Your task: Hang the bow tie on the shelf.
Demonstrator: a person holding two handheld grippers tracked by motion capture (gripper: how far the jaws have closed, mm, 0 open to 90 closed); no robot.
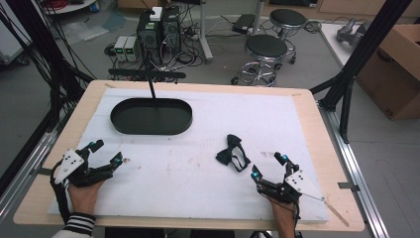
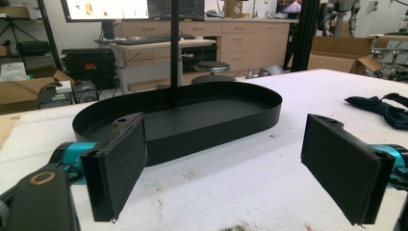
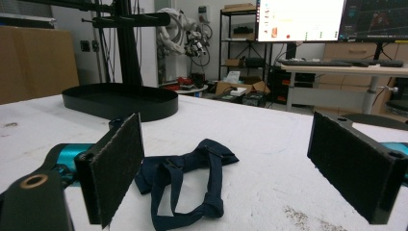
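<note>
A dark navy bow tie (image 1: 233, 151) with its strap looped lies on the white mat right of centre. It appears close ahead of my right gripper (image 3: 226, 168), slightly left of the gap, as the bow tie (image 3: 185, 180). My right gripper (image 1: 270, 168) rests near the front right of the mat, open and empty. A black oval tray (image 1: 151, 116) sits at the back left, empty. My left gripper (image 1: 106, 153) stands open at the front left, facing the tray (image 2: 192, 120). The bow tie (image 2: 382, 108) shows far right in the left gripper view.
A white mat (image 1: 198, 168) covers the wooden table (image 1: 317, 129). A black post (image 1: 151, 87) rises behind the tray. Stools (image 1: 265, 54), computer boxes (image 1: 158, 29) and a cardboard box (image 1: 396, 69) stand on the floor beyond the table.
</note>
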